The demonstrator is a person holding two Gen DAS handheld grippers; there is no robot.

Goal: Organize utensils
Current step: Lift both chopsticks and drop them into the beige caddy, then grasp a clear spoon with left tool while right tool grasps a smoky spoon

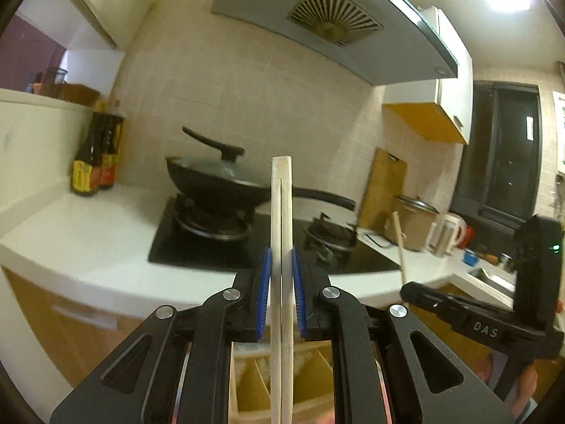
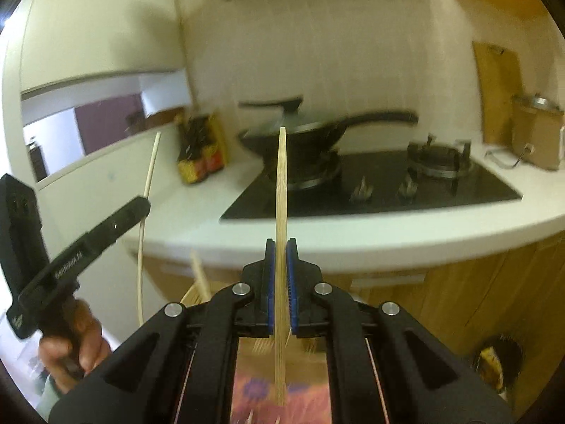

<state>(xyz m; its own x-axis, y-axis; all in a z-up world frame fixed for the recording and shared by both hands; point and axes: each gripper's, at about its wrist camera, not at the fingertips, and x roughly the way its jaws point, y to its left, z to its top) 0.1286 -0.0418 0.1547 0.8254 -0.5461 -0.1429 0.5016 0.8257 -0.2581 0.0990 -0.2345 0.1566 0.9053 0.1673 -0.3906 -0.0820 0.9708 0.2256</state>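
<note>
Left tongs (image 1: pixel 281 289): clamped on chopstick pair (image 1: pixel 281 212), long axis toward 12 o'clock.
Right tongs (image 2: pixel 281 282): clamped on single chopstick (image 2: pixel 281 190), likewise upright.
Table (image 1: pixel 88 233) edge: beyond both tips.

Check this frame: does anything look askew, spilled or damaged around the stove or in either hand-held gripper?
Nothing stands out. The left hand-held gripper is shut on a pair of chopsticks, the right hand-held gripper on a single chopstick. The lidded wok sits on its burner, the sauce bottles stand upright, and the counter shows no spill.
</note>
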